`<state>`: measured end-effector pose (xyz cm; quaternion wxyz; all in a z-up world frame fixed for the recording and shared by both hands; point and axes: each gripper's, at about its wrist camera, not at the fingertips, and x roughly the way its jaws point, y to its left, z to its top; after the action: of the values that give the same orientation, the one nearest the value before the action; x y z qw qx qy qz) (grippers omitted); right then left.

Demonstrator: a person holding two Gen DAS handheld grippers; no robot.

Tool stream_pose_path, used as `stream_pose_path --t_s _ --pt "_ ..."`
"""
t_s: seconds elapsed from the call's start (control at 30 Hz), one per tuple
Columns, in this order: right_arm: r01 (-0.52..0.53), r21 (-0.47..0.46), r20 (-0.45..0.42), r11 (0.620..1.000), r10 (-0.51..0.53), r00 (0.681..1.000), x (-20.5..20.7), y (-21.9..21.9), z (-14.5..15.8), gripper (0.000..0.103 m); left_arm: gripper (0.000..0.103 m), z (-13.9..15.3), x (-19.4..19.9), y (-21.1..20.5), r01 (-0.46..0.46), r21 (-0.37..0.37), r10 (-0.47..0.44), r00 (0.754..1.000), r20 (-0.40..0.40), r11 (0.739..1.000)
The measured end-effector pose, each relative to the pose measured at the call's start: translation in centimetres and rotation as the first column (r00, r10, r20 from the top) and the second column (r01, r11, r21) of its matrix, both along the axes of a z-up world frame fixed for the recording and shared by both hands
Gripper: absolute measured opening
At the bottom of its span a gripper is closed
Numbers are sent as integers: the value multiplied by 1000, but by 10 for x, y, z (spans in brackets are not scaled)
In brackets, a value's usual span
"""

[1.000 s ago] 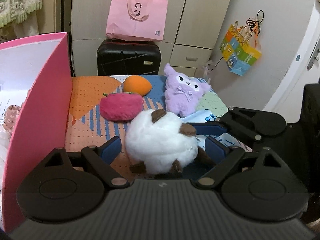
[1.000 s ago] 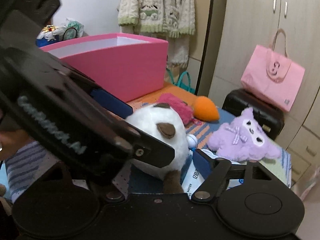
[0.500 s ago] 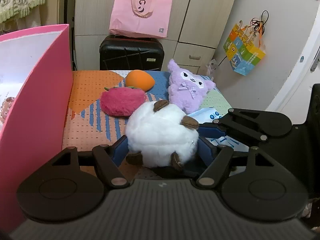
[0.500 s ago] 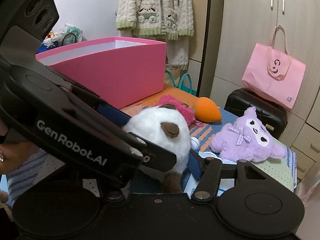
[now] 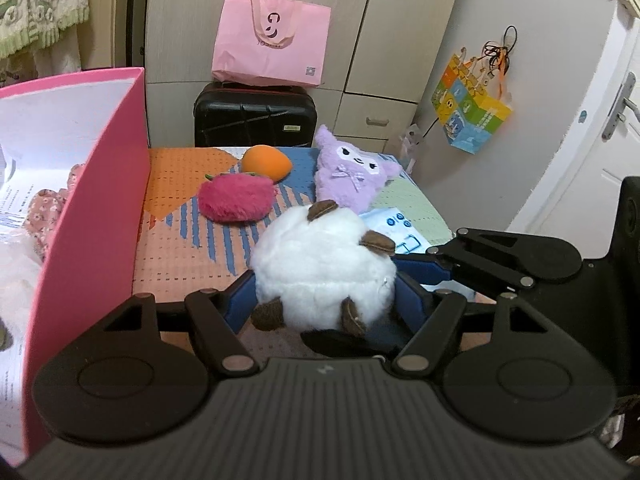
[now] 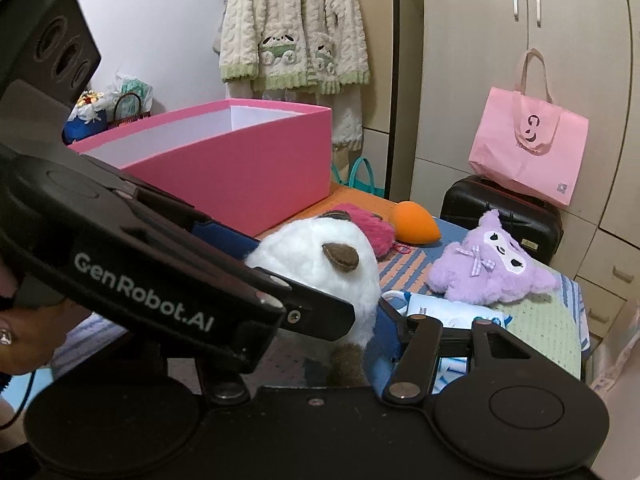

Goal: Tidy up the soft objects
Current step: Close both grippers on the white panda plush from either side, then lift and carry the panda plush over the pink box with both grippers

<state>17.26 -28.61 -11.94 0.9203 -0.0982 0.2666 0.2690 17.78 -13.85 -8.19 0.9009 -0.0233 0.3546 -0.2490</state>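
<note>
The left gripper (image 6: 256, 256) carries the white lettering "GenRobot.AI" along its black arm, seen from the right wrist view; the pink bag (image 6: 528, 148) on the black suitcase (image 6: 500, 216) bears a dark curled logo like a letter G with a short line of small print under it that is too small to read, and a small square code near its lower corner. The blue-and-white packet (image 6: 452, 312) on the table has print that is too blurred to make out; the colourful bag (image 5: 468, 112) hanging on the wall shows pictures and lettering that cannot be read.
</note>
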Motion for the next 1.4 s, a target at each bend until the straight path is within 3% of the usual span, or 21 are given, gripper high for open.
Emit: stream_pose_path --t_s 0.67,0.87,1.23,1.4 --pt "62 51 -53 997 -59 997 -75 18 19 63 70 21 -67 29 65 -36 -67 996 -53 997" --pt "90 48 -142 995 -82 986 -91 26 28 63 68 23 -81 44 105 -61 -111 988 -111 993" --pt "44 69 -257 997 -25 966 -128 52 40 61 67 36 -118 89 120 -99 -139 966 -220 988" --pt "0 87 -299 996 26 954 -138 67 57 61 67 50 -134 113 102 -113 -126 965 -229 988"
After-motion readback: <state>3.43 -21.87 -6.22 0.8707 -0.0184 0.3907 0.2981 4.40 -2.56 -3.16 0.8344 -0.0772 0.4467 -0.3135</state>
